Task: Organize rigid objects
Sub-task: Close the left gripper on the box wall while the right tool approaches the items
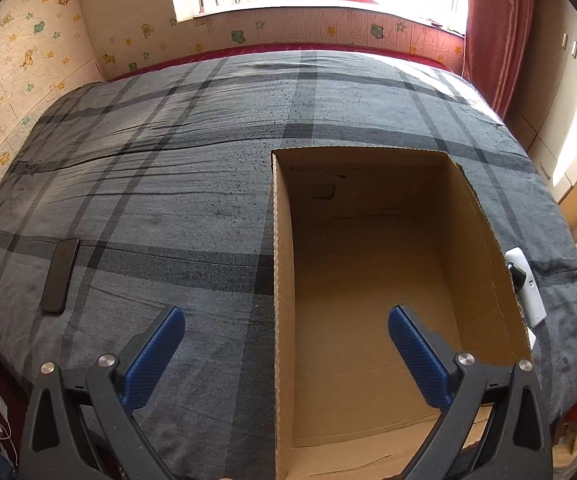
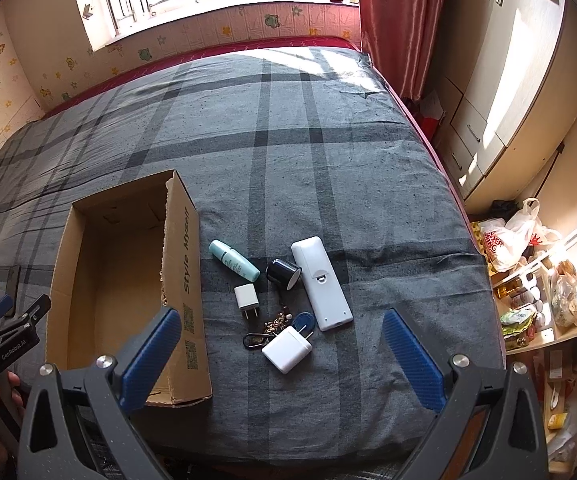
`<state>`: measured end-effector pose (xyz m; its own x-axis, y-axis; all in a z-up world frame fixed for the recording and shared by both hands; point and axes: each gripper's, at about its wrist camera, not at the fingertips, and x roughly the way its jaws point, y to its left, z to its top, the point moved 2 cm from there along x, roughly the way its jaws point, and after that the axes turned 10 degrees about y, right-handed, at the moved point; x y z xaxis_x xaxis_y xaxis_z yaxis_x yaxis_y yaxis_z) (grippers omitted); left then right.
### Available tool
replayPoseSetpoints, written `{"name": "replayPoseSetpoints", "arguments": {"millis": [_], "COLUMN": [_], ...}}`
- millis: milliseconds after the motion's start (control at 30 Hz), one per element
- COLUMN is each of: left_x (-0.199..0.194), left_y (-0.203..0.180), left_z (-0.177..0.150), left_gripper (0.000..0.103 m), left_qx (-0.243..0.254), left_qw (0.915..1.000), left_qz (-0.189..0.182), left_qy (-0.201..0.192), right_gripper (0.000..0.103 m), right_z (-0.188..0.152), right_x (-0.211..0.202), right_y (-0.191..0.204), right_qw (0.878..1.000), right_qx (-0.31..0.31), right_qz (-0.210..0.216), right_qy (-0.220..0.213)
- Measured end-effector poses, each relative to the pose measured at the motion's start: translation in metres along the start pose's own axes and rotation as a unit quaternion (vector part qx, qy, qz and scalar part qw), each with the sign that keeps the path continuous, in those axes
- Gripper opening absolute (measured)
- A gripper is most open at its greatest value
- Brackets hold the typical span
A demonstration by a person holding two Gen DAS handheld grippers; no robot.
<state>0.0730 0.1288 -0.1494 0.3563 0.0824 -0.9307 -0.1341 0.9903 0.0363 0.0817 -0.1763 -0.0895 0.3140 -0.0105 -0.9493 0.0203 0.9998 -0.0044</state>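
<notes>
An open cardboard box (image 2: 186, 264) lies on the grey plaid bed, with nothing visible inside; it also shows in the left wrist view (image 1: 284, 264). To its right lie a white remote (image 2: 320, 284), a mint tube (image 2: 234, 260), a dark round jar (image 2: 283, 274), a small white plug (image 2: 246, 297), a larger white charger (image 2: 287, 350) and a key bunch with a blue fob (image 2: 276, 326). My right gripper (image 2: 280, 342) is open above the charger. My left gripper (image 1: 286, 334) is open over the box's near left wall. It also shows in the right wrist view (image 2: 4, 316).
A black phone (image 1: 60, 276) lies on the bed left of the box. The remote's edge (image 1: 526, 284) peeks past the box's right wall. Shelves with bags and bottles (image 2: 528, 280) stand right of the bed. A wardrobe (image 2: 500, 100) is beyond. Walls and window lie behind.
</notes>
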Motion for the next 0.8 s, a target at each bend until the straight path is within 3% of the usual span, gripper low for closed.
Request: {"name": "replayPoseSetpoints", "arguments": {"millis": [200,400,567,667,767,800], "left_x": [0.035,0.055,0.06,0.063,0.067,0.068], "left_y": [0.01,0.019,0.016,0.016,0.015,0.015], "left_z": [-0.002,-0.009,-0.013,-0.013,-0.012,-0.013], "left_gripper": [0.103,0.103,0.102,0.086,0.062,0.048], "left_qx": [0.01,-0.016,-0.007,-0.009,-0.009,-0.007], "left_qw": [0.9992,0.9994,0.9996,0.9996,0.9992,0.999], "left_qz": [0.034,-0.013,-0.014,-0.021,-0.028,-0.034], "left_qy": [0.015,0.029,0.024,0.019,0.026,0.029], "right_gripper": [0.103,0.103,0.103,0.103,0.103,0.103], "right_z": [0.0,-0.001,-0.003,-0.005,-0.007,-0.008], "right_x": [0.014,0.021,0.023,0.026,0.03,0.031], "right_y": [0.001,0.001,0.003,0.003,0.002,0.001], "right_qw": [1.0,1.0,1.0,0.999,0.999,0.999], "right_qx": [0.002,0.005,0.002,0.003,0.005,0.006], "right_qz": [-0.007,-0.011,-0.013,-0.015,-0.016,-0.017], "right_qy": [0.018,0.027,0.028,0.032,0.036,0.037]}}
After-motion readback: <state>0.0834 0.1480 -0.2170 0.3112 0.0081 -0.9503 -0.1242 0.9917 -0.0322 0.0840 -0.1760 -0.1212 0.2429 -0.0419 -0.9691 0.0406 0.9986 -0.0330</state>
